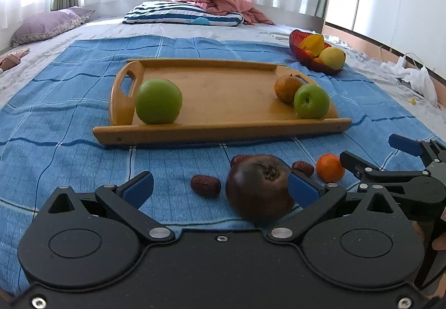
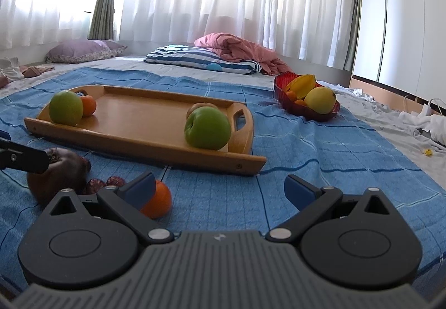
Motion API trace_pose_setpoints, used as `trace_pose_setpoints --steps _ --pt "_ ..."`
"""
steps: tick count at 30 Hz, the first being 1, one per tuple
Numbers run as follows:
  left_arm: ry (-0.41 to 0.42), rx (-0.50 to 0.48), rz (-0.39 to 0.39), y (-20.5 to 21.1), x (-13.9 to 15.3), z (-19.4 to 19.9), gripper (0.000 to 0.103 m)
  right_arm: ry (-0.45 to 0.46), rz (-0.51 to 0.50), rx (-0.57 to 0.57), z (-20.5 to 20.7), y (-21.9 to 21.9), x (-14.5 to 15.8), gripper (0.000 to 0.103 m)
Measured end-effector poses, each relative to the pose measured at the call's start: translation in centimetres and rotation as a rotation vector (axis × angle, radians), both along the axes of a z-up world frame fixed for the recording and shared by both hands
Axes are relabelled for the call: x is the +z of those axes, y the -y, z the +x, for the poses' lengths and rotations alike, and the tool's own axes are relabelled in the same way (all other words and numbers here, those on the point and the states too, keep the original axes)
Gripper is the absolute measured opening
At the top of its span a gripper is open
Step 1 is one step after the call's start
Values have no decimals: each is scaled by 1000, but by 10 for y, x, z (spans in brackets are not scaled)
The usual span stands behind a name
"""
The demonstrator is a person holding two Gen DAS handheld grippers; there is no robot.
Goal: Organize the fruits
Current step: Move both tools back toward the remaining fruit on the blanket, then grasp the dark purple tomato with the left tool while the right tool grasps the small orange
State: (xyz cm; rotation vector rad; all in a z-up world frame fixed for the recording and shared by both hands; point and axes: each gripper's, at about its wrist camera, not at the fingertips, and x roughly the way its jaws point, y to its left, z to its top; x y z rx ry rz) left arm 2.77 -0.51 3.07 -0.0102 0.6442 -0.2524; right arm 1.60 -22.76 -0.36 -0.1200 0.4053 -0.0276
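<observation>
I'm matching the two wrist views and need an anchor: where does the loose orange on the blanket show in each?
Left wrist view: the orange lies low right, beside the right gripper.
Right wrist view: the orange lies low left, partly behind a finger.
Shared landmark: the tray, just beyond the orange in both.

No readable text, labels, brands or numbers anywhere in view
</observation>
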Motion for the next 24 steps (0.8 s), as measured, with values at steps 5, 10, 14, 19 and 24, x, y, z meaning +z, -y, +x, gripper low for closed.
trace_pose_setpoints --steps 5,10,14,19,24 --pt "-2 -4 -2 3 -4 -5 103 10 11 7 -5 -2 -3 103" --pt "23 -11 13 9 -5 -11 103 12 2 15 -10 -5 -6 103" --pt "26 -38 26 14 -6 -12 90 7 0 30 -13 -6 -9 103" --pt "31 -48 23 18 -4 -12 83 16 -22 41 -14 -11 -10 103" --pt "20 -78 22 23 -3 -13 64 21 -15 71 -15 -17 -11 102"
